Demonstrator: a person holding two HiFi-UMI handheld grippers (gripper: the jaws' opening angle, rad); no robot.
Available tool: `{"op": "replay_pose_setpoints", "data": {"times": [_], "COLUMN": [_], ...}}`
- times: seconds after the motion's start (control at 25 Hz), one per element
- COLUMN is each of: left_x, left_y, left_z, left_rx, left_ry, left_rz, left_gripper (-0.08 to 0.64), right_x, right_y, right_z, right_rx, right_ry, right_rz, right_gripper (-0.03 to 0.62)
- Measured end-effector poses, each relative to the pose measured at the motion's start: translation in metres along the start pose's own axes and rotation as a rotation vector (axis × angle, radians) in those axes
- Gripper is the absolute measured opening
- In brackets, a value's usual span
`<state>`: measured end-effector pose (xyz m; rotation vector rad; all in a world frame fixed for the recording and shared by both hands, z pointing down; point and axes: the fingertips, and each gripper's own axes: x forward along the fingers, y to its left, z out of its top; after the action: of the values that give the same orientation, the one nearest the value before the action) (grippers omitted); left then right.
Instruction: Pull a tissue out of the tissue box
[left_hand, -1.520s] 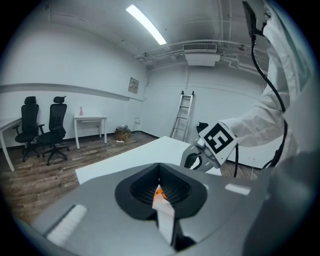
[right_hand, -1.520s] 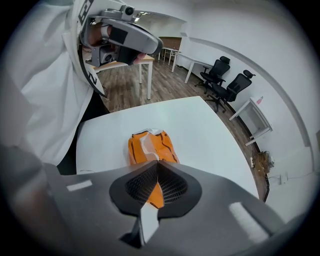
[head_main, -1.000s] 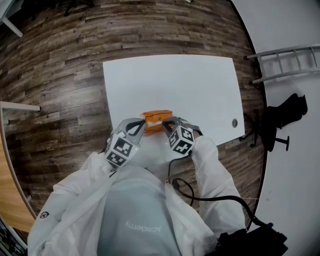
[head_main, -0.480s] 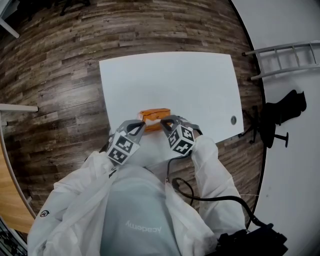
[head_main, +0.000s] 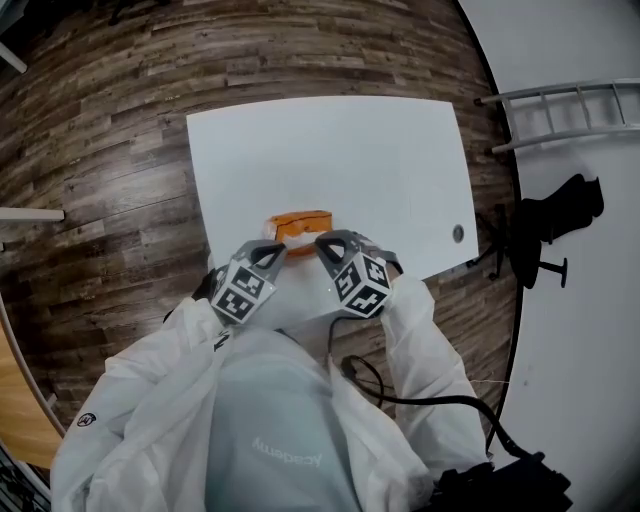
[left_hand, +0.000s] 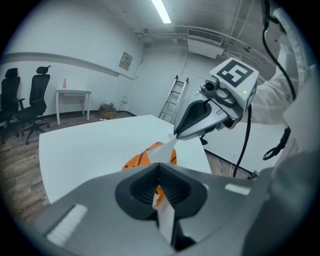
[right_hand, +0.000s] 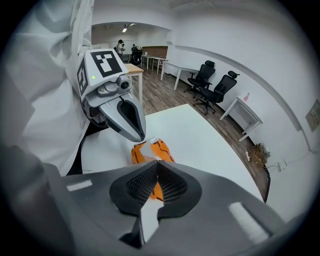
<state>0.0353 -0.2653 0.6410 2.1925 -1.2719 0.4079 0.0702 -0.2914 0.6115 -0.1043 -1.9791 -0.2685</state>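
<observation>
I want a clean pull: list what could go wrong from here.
1. The right gripper pinches only a tip of the tissue, so it might tear or slip free.
2. The tissue box looks loose on the table; the left gripper, jaws together, may not be bracing it, so it could lift or slide.

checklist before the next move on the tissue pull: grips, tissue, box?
1. Left gripper shut on the tissue: ok, a white strip is pinched between its closed jaws.
2. Right gripper shut on the tissue: ok, its own view shows the same.
3. Tissue fully out of the tissue box: cannot tell; it runs from the right gripper's tip down toward the box.
4. Tissue box resting on the table: ok.
5. Grippers apart from each other: ok, the head view shows a gap between the tips.
</observation>
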Motion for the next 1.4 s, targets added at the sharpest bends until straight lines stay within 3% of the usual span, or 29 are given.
{"op": "replay_pose_setpoints", "data": {"times": [1.4], "left_x": [0.014], "left_y": [-0.001], "left_z": [-0.010], "left_rx": [-0.010], "left_ry": [0.030], "left_rz": [-0.006], "left_gripper": [0.000], "right_x": [-0.091], "right_y": [-0.019], "right_z": [0.034], "right_rx": [0.147], "right_ry": [-0.224], "right_rz": [-0.165], "right_gripper": [0.005]}}
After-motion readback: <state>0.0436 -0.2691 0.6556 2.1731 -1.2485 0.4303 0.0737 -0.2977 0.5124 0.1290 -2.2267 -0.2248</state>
